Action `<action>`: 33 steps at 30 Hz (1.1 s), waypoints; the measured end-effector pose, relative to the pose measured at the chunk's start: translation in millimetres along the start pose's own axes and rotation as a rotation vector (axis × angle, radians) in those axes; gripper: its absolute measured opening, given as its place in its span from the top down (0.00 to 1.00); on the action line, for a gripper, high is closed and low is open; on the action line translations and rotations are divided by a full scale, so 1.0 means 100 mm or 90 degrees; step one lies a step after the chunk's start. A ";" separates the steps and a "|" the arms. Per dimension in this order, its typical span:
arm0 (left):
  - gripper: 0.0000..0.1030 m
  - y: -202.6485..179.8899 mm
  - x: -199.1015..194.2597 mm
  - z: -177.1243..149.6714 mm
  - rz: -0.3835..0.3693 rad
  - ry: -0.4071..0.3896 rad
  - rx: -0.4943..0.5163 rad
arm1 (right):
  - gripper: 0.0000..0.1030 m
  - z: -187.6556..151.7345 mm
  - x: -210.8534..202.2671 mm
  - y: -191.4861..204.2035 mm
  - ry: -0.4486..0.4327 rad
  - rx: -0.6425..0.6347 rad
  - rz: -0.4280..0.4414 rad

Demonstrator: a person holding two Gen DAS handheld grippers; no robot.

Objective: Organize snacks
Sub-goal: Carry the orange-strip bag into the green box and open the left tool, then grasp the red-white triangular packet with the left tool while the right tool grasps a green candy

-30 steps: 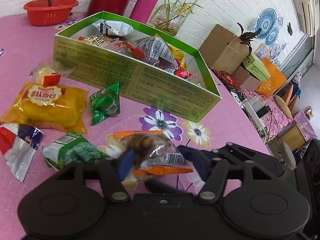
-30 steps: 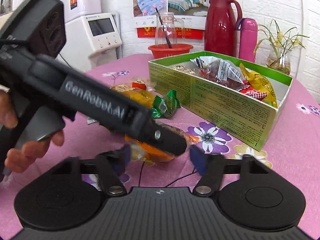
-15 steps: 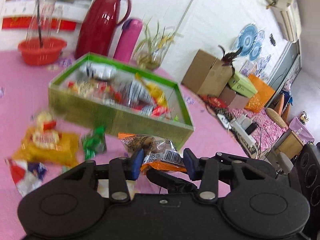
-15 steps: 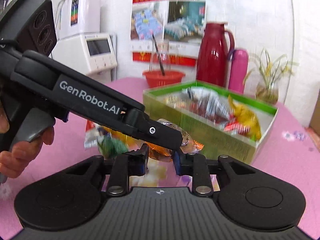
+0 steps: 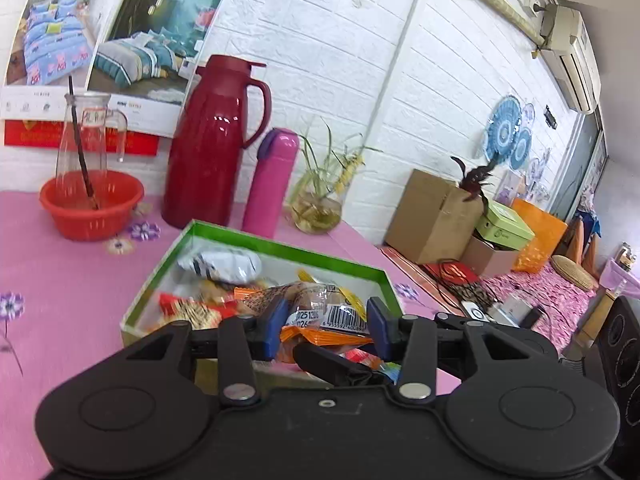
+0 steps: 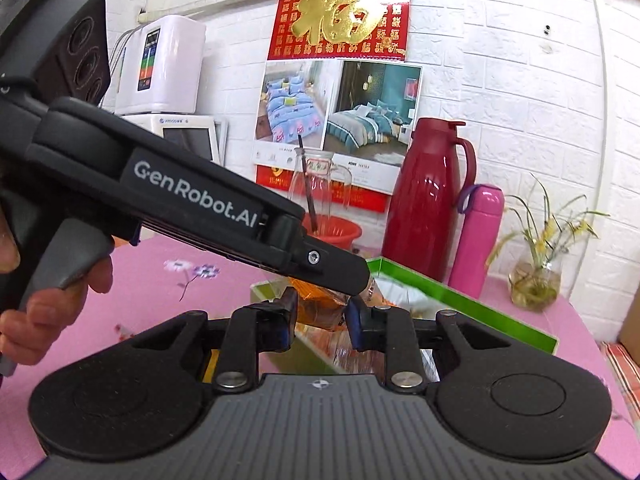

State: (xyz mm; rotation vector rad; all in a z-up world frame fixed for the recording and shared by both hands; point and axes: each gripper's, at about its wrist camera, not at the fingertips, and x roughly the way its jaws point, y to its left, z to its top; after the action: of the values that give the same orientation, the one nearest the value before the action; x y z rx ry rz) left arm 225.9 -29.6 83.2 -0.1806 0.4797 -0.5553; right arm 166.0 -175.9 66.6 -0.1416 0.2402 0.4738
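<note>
Both grippers are clamped on one snack packet [image 5: 320, 316], an orange-edged clear wrapper with a barcode label. The left gripper [image 5: 323, 322] pinches it across its width; the right gripper [image 6: 320, 316] has its jaws closed on the orange end of the same packet, which shows between them in the right wrist view. The two tools cross: the left one's finger passes over the right one's jaws.

Packet is held clear of the pink tablecloth [image 5: 60, 288]. From the left wrist view it hangs over the near wall of the green box [image 5: 280, 246], above the snacks already lying inside. The box lies straight ahead of and below both grippers, long axis running away toward the red flask [image 5: 212, 148].

Judgement: the drop point is just forward and down. Neither hand is clearly nearer; with both gripping, the releases need to go together, or the packet swings on the remaining grip.
</note>
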 end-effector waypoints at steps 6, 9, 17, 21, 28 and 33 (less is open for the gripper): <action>0.89 0.28 0.31 0.07 0.007 0.006 -0.016 | 0.56 -0.02 0.36 -0.07 0.001 0.005 -0.006; 0.30 0.45 0.47 0.00 0.044 0.022 -0.042 | 0.37 -0.10 0.59 -0.11 0.033 -0.001 -0.021; 0.19 0.67 0.44 -0.10 0.063 0.032 -0.101 | 0.08 -0.23 0.57 -0.08 0.051 -0.025 -0.041; 0.16 0.60 0.31 -0.10 0.060 0.032 -0.096 | 0.03 -0.17 0.42 -0.07 0.039 -0.017 -0.031; 0.04 0.33 -0.15 -0.15 0.085 0.033 -0.091 | 0.00 -0.12 -0.01 0.09 0.014 -0.026 -0.017; 0.04 0.19 -0.46 -0.36 0.091 0.045 -0.094 | 0.00 -0.19 -0.29 0.27 0.031 -0.030 0.011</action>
State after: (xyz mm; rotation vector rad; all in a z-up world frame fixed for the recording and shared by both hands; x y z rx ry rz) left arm 182.9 9.9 64.3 -0.2663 0.5974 -0.3878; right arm 124.9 -168.4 54.0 -0.1970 0.2778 0.4938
